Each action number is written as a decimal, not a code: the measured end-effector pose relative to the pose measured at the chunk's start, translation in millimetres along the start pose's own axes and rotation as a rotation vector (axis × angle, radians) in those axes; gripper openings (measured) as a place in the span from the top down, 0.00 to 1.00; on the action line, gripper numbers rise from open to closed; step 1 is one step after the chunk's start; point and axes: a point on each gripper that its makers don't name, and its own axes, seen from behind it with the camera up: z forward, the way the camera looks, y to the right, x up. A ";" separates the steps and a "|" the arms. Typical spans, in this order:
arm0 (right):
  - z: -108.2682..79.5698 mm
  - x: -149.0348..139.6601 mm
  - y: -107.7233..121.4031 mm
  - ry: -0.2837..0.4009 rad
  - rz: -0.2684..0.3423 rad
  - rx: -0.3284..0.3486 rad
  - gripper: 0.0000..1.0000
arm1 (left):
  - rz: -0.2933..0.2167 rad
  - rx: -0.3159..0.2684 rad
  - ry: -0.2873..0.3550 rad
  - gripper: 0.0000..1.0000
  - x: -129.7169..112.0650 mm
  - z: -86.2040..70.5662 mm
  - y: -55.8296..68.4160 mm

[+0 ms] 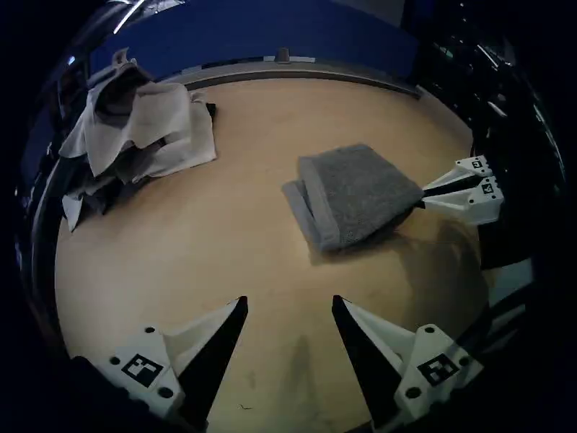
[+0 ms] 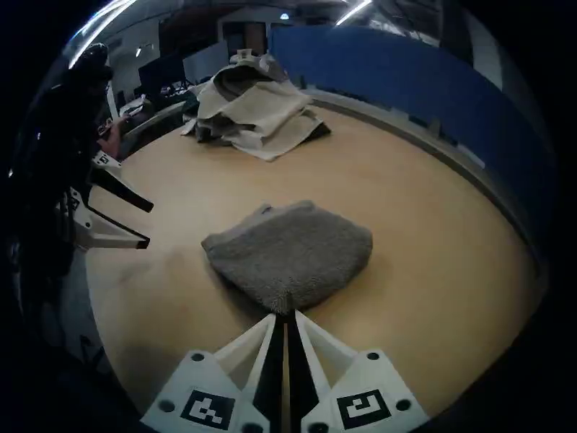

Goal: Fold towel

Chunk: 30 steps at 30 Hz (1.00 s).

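Wooden table (image 1: 216, 245): folded grey towel (image 2: 288, 252), edge pinched by right gripper (image 2: 286, 317); left gripper (image 1: 288, 307) spread, well apart.

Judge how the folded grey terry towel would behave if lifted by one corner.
The folded grey terry towel is probably floppy: its layers sag softly, so lifted by the corner where the right claw pinches, it would likely unfold. Looks light, and its nap should grip the wooden table rather than slide.

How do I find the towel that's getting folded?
Look at the big wooden table. Near its middle lies a folded grey towel, one corner in the right tongs. It's dark and neat, unlike the messy pale pile farther off.
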 end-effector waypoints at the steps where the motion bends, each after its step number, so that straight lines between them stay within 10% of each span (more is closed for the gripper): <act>1: -2.9 3.3 0.4 0.006 -0.002 0.000 0.97 | 0.002 0.000 0.001 0.13 0.8 -0.1 0.2; 30: -130.0 66.0 81.6 0.162 -0.032 -0.149 0.98 | 0.043 -0.005 0.038 0.13 33.3 -0.1 16.6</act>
